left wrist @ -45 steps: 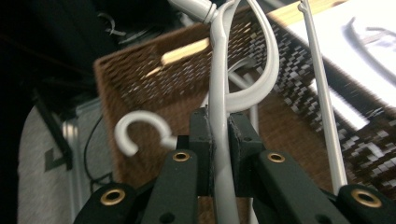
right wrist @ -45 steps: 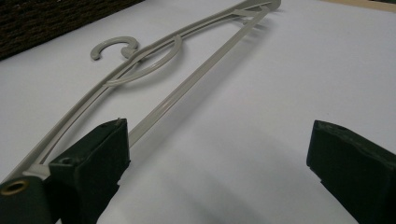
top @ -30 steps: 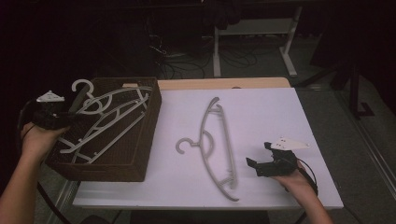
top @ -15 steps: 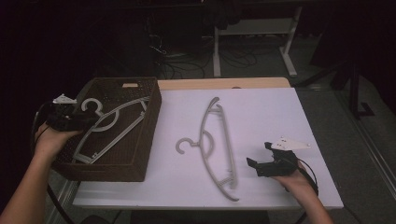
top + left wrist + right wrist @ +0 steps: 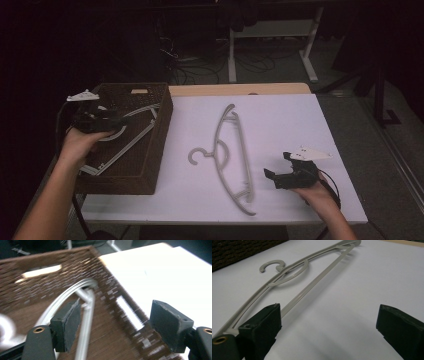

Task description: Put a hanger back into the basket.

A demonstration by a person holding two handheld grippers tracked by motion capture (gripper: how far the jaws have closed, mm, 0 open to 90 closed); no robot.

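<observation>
Wicker basket (image 5: 150, 165) now holds the hanger (image 5: 131, 142) we dropped: left gripper (image 5: 102, 118) fingers just spread, empty. Right gripper (image 5: 280, 170) fingers spread beside the second hanger (image 5: 235, 160) on the worktop (image 5: 295, 120); that one's next.

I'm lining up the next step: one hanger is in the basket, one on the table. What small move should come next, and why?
Probably ease the right gripper left and close it on the hanger on the table. Its jaws stand open just beside the hanger's lower end, touching nothing, while the left gripper, jaws just opened and empty, hangs over the basket where the other hanger lies.
</observation>
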